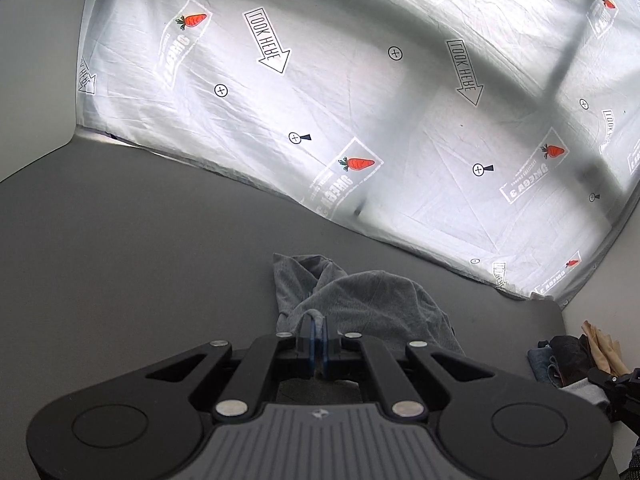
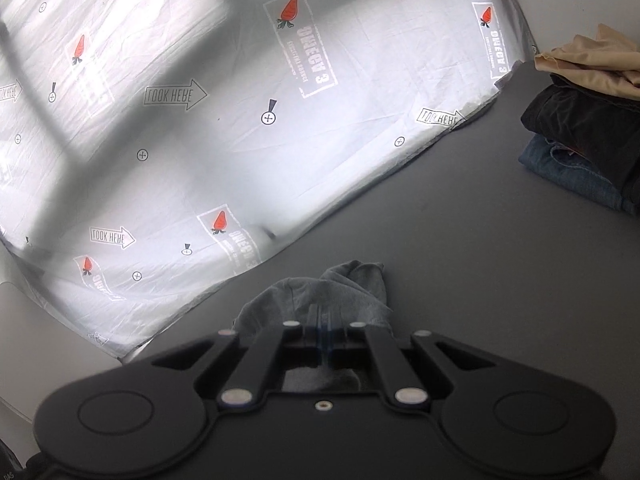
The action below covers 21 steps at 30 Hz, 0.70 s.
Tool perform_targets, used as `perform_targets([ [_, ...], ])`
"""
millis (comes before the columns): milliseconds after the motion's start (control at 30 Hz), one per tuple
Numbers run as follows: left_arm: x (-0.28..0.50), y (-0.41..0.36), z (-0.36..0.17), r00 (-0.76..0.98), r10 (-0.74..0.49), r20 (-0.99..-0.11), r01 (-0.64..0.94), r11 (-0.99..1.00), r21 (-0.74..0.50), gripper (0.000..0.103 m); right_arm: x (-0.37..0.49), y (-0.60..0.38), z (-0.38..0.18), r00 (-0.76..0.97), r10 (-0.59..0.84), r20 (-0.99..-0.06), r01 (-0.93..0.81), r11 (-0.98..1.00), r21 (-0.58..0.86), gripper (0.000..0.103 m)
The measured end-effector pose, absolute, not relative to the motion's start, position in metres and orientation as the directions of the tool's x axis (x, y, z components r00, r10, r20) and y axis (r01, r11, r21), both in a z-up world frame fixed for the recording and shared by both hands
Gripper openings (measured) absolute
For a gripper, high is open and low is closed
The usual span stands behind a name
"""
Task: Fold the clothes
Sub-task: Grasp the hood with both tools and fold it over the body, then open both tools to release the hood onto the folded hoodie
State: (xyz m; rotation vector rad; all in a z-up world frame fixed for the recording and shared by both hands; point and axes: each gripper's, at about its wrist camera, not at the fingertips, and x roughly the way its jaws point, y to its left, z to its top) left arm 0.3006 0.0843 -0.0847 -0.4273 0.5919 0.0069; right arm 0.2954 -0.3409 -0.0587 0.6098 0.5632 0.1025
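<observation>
both claws pinching one grey garment over the dark table

the left gripper (image 1: 316, 334) is clamping a thin ridge of the grey garment (image 1: 360, 304), its blue pads pressed together with the fabric showing between them. the right gripper (image 2: 326, 338) is likewise closed tight on the same grey garment (image 2: 344, 292), though blur is softening that view. in both views the cloth is bunching just beyond the fingertips, over the near part of the dark grey table (image 1: 160, 240), with its farther folds drooping in a crumpled heap.

what could be going wrong from here, as a judgement: each grip is taking only a narrow fold, so a sharp tug or the two hands pulling apart could be slipping the fabric out of one claw. the garment is also still crumpled, so either claw may be catching two layers at once, which would be leaving a twisted fold rather than a flat one.

the right wrist view is showing the stack of clothes (image 2: 588, 128) at the far right clearly: tan on top, black beneath, denim below. the left wrist view is catching that stack (image 1: 568, 356) only small at its right edge, but is showing the pinched ridge sharply. both are showing the backlit printed sheet (image 1: 360, 92) along the far side.
</observation>
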Motion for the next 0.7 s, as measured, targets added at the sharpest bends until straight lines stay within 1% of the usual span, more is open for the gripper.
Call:
perform_targets([
  [67, 0.321, 0.086, -0.082, 0.842, -0.124, -0.524, -0.111, 0.912, -0.394, 0.003, 0.314, -0.343, -0.053, 0.855, 0.245, -0.457, 0.070, 0.818, 0.570, 0.002],
  [100, 0.333, 0.087, -0.080, 0.847, -0.125, -0.517, -0.103, 0.915, -0.390, 0.003, 0.325, -0.345, -0.050, 0.862, 0.235, -0.449, 0.072, 0.820, 0.568, 0.000],
  [167, 0.359, 0.088, -0.080, 0.846, -0.124, -0.519, -0.102, 0.917, -0.386, 0.003, 0.348, -0.348, -0.044, 0.877, 0.207, -0.435, 0.082, 0.826, 0.557, 0.000],
  [267, 0.403, 0.088, -0.083, 0.839, -0.127, -0.528, -0.109, 0.913, -0.392, 0.003, 0.390, -0.358, -0.041, 0.894, 0.184, -0.407, 0.097, 0.810, 0.579, 0.000],
  [300, 0.421, 0.087, -0.085, 0.836, -0.124, -0.534, -0.114, 0.914, -0.390, 0.003, 0.408, -0.358, -0.043, 0.895, 0.173, -0.410, 0.104, 0.814, 0.571, 0.000],
  [367, 0.467, 0.084, -0.096, 0.814, -0.094, -0.573, -0.146, 0.922, -0.358, 0.003, 0.443, -0.359, -0.046, 0.897, 0.153, -0.416, 0.118, 0.823, 0.555, 0.000],
  [433, 0.513, 0.081, -0.112, 0.767, -0.049, -0.639, -0.199, 0.930, -0.310, 0.004, 0.473, -0.356, -0.052, 0.893, 0.149, -0.425, 0.112, 0.840, 0.531, 0.001],
  [467, 0.532, 0.082, -0.121, 0.732, -0.013, -0.681, -0.239, 0.931, -0.274, 0.006, 0.486, -0.354, -0.057, 0.884, 0.148, -0.444, 0.113, 0.852, 0.511, 0.004],
  [533, 0.552, 0.087, -0.135, 0.683, 0.046, -0.729, -0.300, 0.928, -0.223, 0.007, 0.508, -0.350, -0.071, 0.845, 0.134, -0.517, 0.147, 0.872, 0.466, 0.016],
  [567, 0.555, 0.090, -0.139, 0.677, 0.055, -0.734, -0.303, 0.930, -0.210, 0.014, 0.514, -0.347, -0.079, 0.824, 0.132, -0.551, 0.156, 0.882, 0.445, 0.028],
  [600, 0.556, 0.094, -0.144, 0.671, 0.059, -0.739, -0.297, 0.935, -0.195, 0.020, 0.517, -0.344, -0.087, 0.809, 0.135, -0.572, 0.151, 0.893, 0.424, 0.034],
  [667, 0.553, 0.099, -0.153, 0.667, 0.065, -0.742, -0.285, 0.942, -0.174, 0.046, 0.517, -0.337, -0.106, 0.780, 0.144, -0.609, 0.119, 0.921, 0.370, 0.039],
  [700, 0.551, 0.102, -0.157, 0.666, 0.060, -0.744, -0.280, 0.944, -0.175, 0.051, 0.516, -0.334, -0.116, 0.765, 0.143, -0.628, 0.109, 0.932, 0.345, 0.040],
])
